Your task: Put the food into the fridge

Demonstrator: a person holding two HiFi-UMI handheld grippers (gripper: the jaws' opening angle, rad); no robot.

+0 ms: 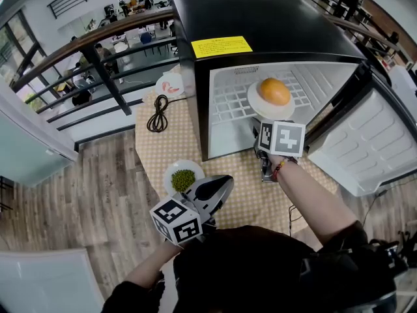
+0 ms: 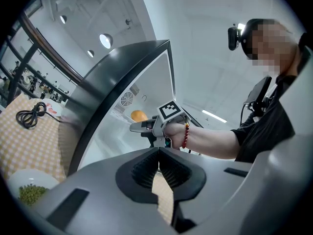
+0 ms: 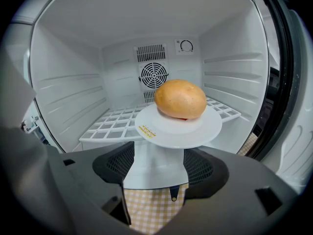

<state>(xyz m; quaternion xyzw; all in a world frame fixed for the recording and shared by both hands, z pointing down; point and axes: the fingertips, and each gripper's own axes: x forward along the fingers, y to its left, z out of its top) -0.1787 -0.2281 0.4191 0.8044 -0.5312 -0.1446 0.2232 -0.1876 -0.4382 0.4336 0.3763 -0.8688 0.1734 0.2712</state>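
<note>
Peas (image 1: 184, 179) are what the coming move turns on. They sit in a white dish (image 1: 169, 173) on the checked worktop (image 1: 241, 197), outside the fridge (image 1: 260, 18) and not yet put away. My left gripper (image 1: 220, 185) hangs just beside that dish, to its right and a little nearer to me, its jaws pressed together on nothing. Its own view aims up toward the fridge, so the dish lies left of and below the line of those jaws. The dish is round, with no long axis to line up on, and I judge any stretch of rim would serve.

To the right, inside the open fridge, the orange bun (image 3: 180, 99) rests on its white plate (image 3: 198, 131), which stands on the wire shelf (image 3: 112, 126) with its front edge overhanging. My right gripper (image 3: 159, 164) is at the fridge mouth, jaws apart and empty. The plate's rim is just ahead of and above them, seemingly clear of both.

Of my two grippers the left is much the nearer to the peas. I judge the next pick is its to make: tip down and left, open, take the rim.
</note>
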